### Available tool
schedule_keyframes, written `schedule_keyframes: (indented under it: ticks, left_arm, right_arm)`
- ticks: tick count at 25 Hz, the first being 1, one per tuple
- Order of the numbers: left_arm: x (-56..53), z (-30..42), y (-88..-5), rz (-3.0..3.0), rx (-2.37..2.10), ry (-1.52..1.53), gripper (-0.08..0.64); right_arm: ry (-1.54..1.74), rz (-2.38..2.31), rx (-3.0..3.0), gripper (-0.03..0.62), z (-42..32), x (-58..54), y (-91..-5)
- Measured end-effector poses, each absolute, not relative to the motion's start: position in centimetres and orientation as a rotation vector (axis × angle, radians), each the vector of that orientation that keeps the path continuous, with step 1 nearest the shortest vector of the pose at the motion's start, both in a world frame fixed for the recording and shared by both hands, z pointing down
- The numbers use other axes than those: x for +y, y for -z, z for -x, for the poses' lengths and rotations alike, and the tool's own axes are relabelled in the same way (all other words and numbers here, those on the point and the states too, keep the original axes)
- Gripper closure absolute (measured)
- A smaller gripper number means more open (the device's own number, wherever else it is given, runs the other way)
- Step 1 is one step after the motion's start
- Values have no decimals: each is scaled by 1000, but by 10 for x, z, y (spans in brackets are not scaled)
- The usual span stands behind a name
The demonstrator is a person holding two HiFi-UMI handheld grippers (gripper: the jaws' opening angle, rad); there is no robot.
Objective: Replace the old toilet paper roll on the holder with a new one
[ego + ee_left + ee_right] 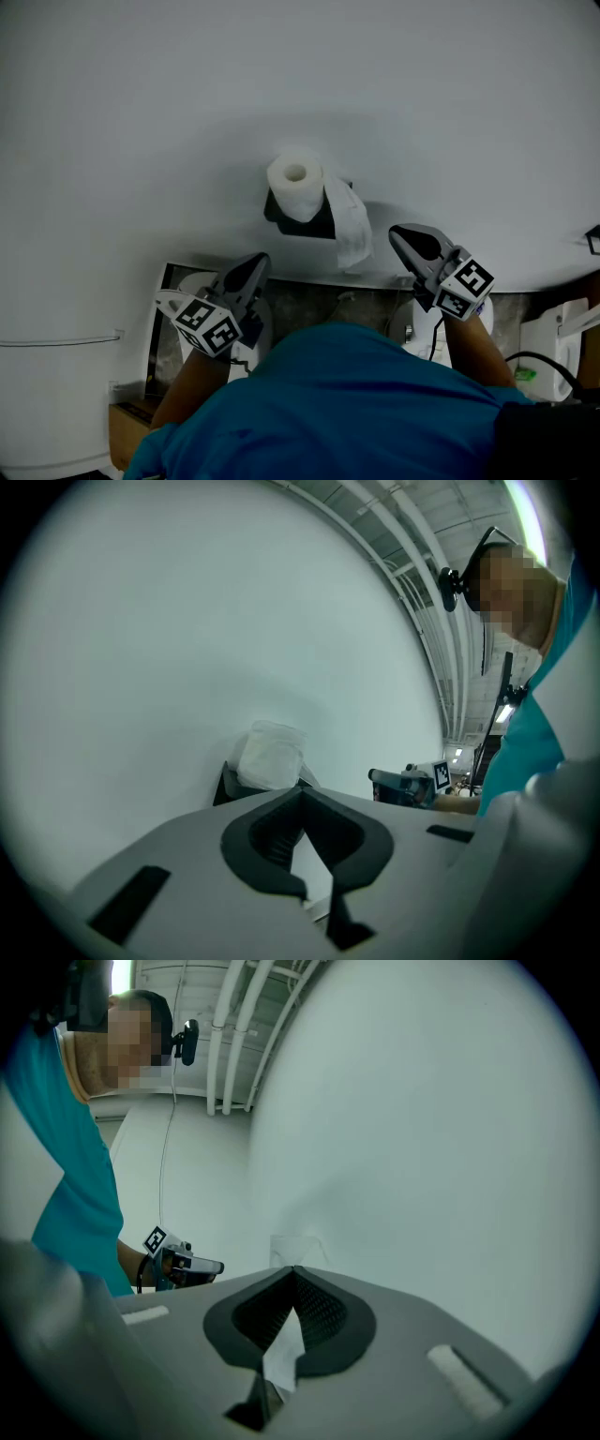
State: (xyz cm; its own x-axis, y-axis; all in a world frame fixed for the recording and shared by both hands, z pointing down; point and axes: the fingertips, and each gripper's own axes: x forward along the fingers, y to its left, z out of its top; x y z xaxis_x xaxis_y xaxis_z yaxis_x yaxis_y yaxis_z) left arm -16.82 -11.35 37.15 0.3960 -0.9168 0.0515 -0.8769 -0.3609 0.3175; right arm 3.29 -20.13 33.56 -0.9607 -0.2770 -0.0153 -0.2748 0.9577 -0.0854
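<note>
Dim, flat light; gripper views fisheye-warped with dark corners.

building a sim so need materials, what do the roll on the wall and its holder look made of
Toilet paper roll: soft matte white paper; a loose sheet hangs crumpled beside it. Holder: dark, smooth, rigid-looking, probably plastic or painted metal; the view cannot settle which.

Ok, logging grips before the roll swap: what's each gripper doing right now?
Left gripper: closed, holding nothing.
Right gripper: closed, holding nothing.
</note>
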Motion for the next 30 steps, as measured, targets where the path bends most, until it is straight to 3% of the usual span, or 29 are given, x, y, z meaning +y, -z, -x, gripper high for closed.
schedule_keyframes:
  ticks: [10, 18, 19, 21, 22, 30]
  left_arm:
    - [-132, 216, -383, -2446, -1411, 165, 554]
    - [-165, 212, -453, -2538, -1363, -201, 547]
    - [-172, 211, -464, -2542, -1349, -250, 519]
    - [-185, 205, -488, -2543, -1288, -347, 377]
    - [-190, 201, -500, -2537, -1254, -401, 345]
    - [-214, 172, -533, -2554, -1129, -580, 327]
  right_arm:
    - [64, 581, 3081, 595, 12, -190, -324]
    - [86, 650, 3099, 594, 5, -188, -330]
    - [90, 655, 3102, 594, 3, -188, -331]
    - [97, 661, 3108, 594, 0, -187, -333]
    - [98, 663, 3112, 595, -2, -187, -334]
    - [108, 680, 3131, 595, -13, -187, -339]
